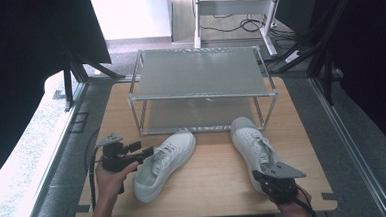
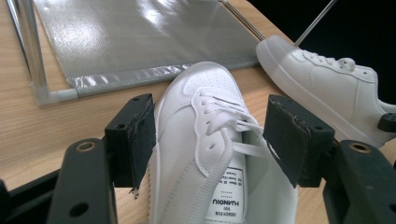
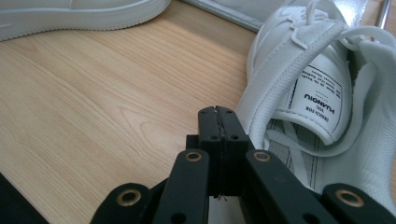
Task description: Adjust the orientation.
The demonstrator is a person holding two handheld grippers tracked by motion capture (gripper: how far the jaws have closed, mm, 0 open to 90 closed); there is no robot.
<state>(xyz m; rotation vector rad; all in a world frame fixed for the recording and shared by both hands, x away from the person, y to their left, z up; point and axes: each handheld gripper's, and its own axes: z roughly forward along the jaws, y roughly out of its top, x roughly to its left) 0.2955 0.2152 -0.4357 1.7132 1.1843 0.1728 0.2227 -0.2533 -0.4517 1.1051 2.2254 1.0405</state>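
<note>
Two white sneakers lie on the wooden table (image 1: 210, 187). The left shoe (image 1: 165, 162) (image 2: 196, 93) points up and right; its sole edge (image 3: 70, 14) is also visible. My left gripper (image 1: 142, 150) (image 2: 212, 133) is open at that shoe's left side, and the laces sit between its two pads (image 2: 140, 135) without touching them. The right shoe (image 1: 253, 145) (image 2: 327, 84) (image 3: 322, 93) lies toe-up near the rack. My right gripper (image 1: 266, 178) (image 3: 218, 123) is shut at its heel, beside the collar, with nothing seen between the jaws.
A two-tier metal rack (image 1: 199, 73) (image 2: 130, 37) stands at the back of the table, close behind both toes. Bare wood lies between the shoes. Dark frames and stands flank the table; a white desk frame (image 1: 231, 9) with cables is behind.
</note>
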